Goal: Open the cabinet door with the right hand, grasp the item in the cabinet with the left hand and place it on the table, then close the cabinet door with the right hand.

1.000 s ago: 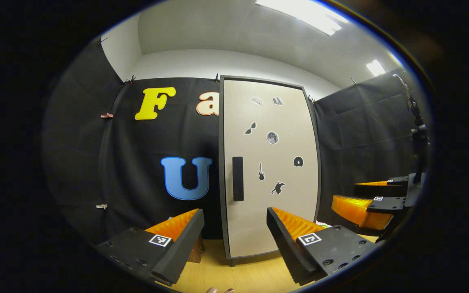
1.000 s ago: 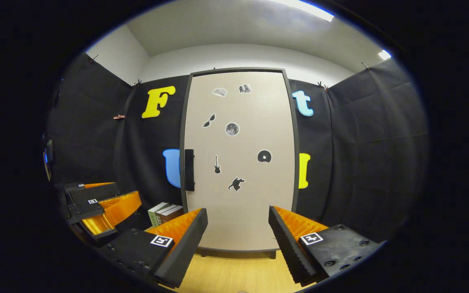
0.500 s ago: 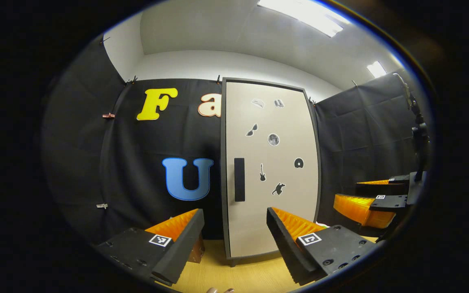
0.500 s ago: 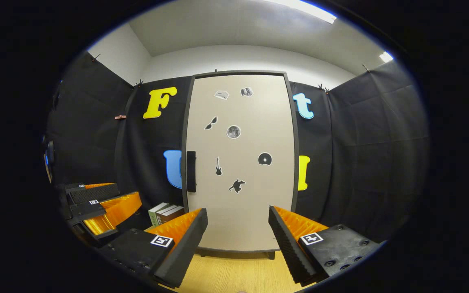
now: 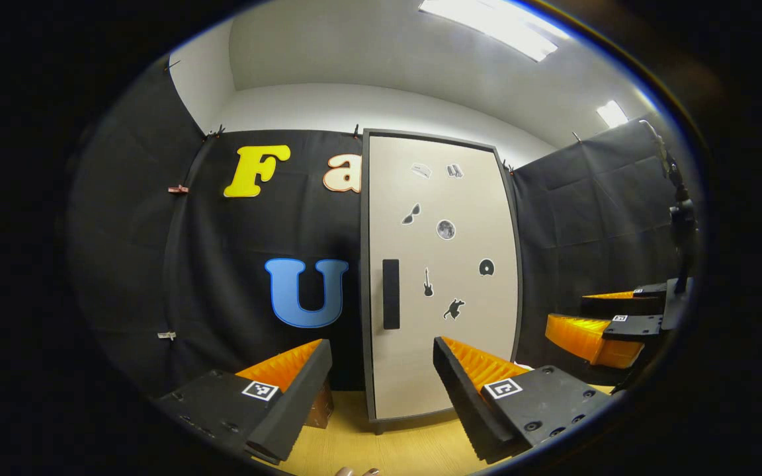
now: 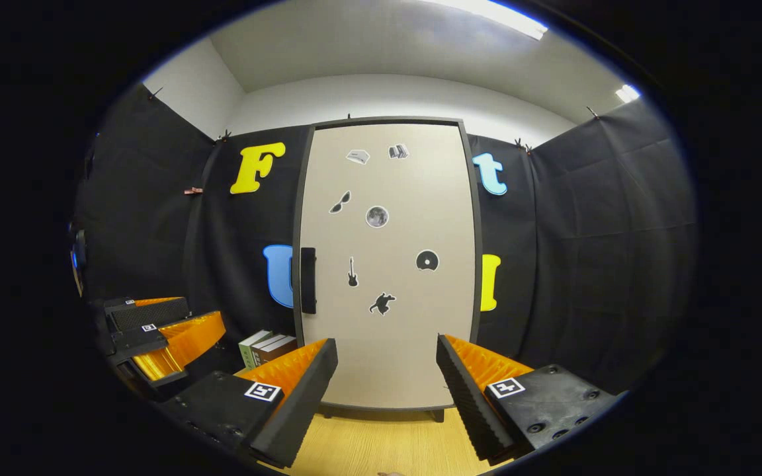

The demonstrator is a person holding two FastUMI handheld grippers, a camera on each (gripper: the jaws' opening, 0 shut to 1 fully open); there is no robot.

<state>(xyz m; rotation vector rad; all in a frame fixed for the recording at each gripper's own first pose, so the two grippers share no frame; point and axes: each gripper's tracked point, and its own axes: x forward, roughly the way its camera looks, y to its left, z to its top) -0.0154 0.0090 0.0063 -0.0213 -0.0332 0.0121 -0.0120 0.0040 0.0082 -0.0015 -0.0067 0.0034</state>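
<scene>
A tall beige cabinet [image 5: 444, 297] [image 6: 387, 264] with a dark frame stands on the wooden table, its door closed and dotted with small stickers. A black vertical handle [image 5: 391, 294] [image 6: 307, 280] sits at the door's left edge. My left gripper [image 5: 381, 377] is open, well short of the door, fingers either side of its lower part. My right gripper [image 6: 386, 373] is open too, facing the door's lower middle from a distance. The right gripper [image 5: 602, 324] appears at the right of the left gripper view; the left gripper [image 6: 156, 330] appears at the left of the right gripper view. The cabinet's contents are hidden.
Several books [image 6: 267, 347] stand on the table just left of the cabinet; a brown one [image 5: 320, 408] peeks out behind my left finger. The wooden tabletop [image 6: 381, 449] runs in front of the cabinet. A dark stand [image 5: 680, 218] rises at far right.
Both views have drifted slightly, so the cabinet sits a little lower in frame. Both grippers remain open and the door stays closed.
</scene>
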